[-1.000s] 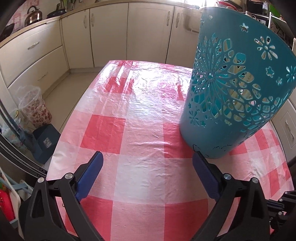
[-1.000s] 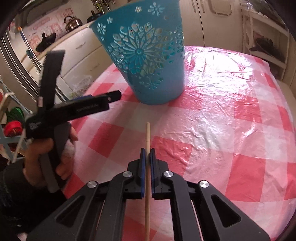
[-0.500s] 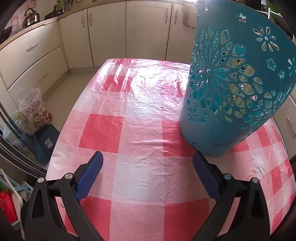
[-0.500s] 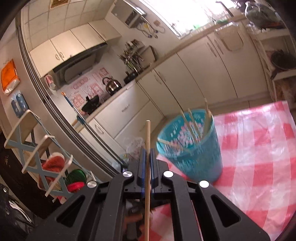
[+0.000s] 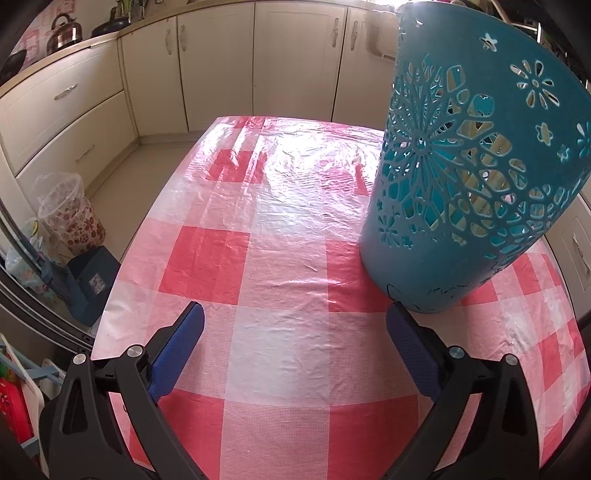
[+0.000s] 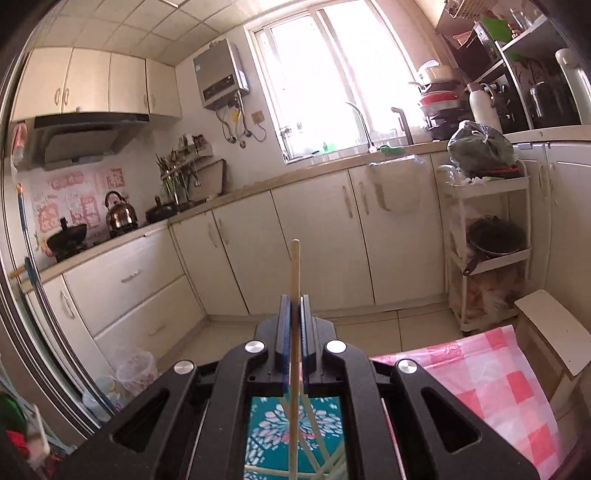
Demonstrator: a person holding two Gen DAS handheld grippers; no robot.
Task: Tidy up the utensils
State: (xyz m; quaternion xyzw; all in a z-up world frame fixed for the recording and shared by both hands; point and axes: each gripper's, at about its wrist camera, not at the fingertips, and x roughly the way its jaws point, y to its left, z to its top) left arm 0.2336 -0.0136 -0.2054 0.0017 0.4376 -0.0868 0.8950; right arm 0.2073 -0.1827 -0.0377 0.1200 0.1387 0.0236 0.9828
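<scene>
At the bottom centre of the right wrist view, the right gripper [image 6: 294, 306] stands closed on a wooden chopstick [image 6: 295, 273], its two blue pads pressed flat against the stick from either side. The chopstick runs nearly straight up the frame, its top end rising above the pads against the cream cabinets [image 6: 317, 240] and its lower part passing down between the black arms. Below, through the gap in the gripper's frame, the open mouth of the teal basket [image 6: 266, 435] shows, with several more pale sticks leaning inside it. A corner of the red-and-white checked tablecloth [image 6: 491, 376] lies at the lower right.

Across the bottom of the left wrist view, the left gripper [image 5: 293, 317] is spread wide with nothing between its blue pads, which hang above the tablecloth [image 5: 280, 266]. The teal basket [image 5: 461, 177] stands upright on the cloth at the right of the frame, its wall cut through with flower patterns and pale sticks visible behind the holes. Its base sits just beyond the right-hand pad; whether they touch I cannot tell. A kettle [image 5: 64, 33] sits on the counter at the upper left, and a clear bin with a flowered liner [image 5: 70, 214] stands on the floor at the left.
</scene>
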